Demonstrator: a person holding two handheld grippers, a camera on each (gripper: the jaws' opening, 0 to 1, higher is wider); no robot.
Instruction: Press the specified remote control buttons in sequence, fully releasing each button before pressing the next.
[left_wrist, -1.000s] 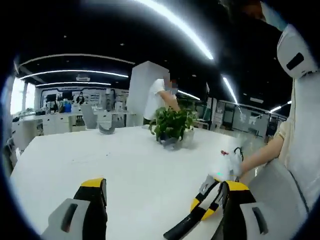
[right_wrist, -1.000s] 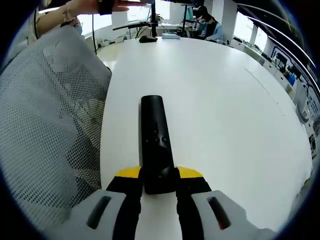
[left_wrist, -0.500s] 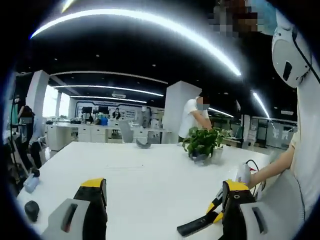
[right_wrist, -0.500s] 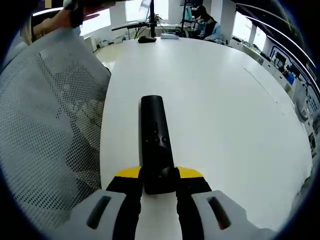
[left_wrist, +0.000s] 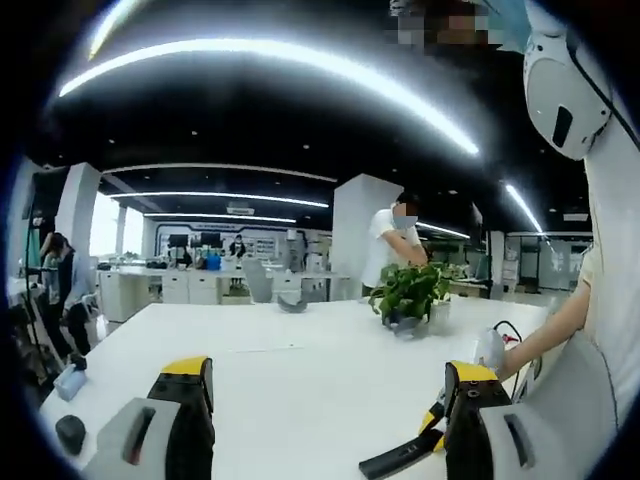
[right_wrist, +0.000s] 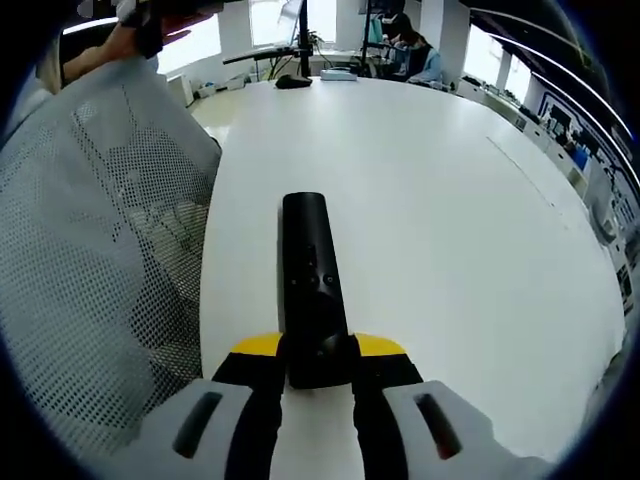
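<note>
Remote control (right_wrist: 311, 290), slim, rigid and likely light, is jutting over the white table (right_wrist: 450, 230), the right gripper (right_wrist: 318, 368) pinching its near end firmly; the left gripper (left_wrist: 325, 400) is hovering spread, empty

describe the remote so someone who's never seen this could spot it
Start at the big white table, near the edge by the grey mesh chair back. The remote control is the slim black bar held between the right tool's yellow-tipped jaws, the one dark thing on that bare stretch.
</note>
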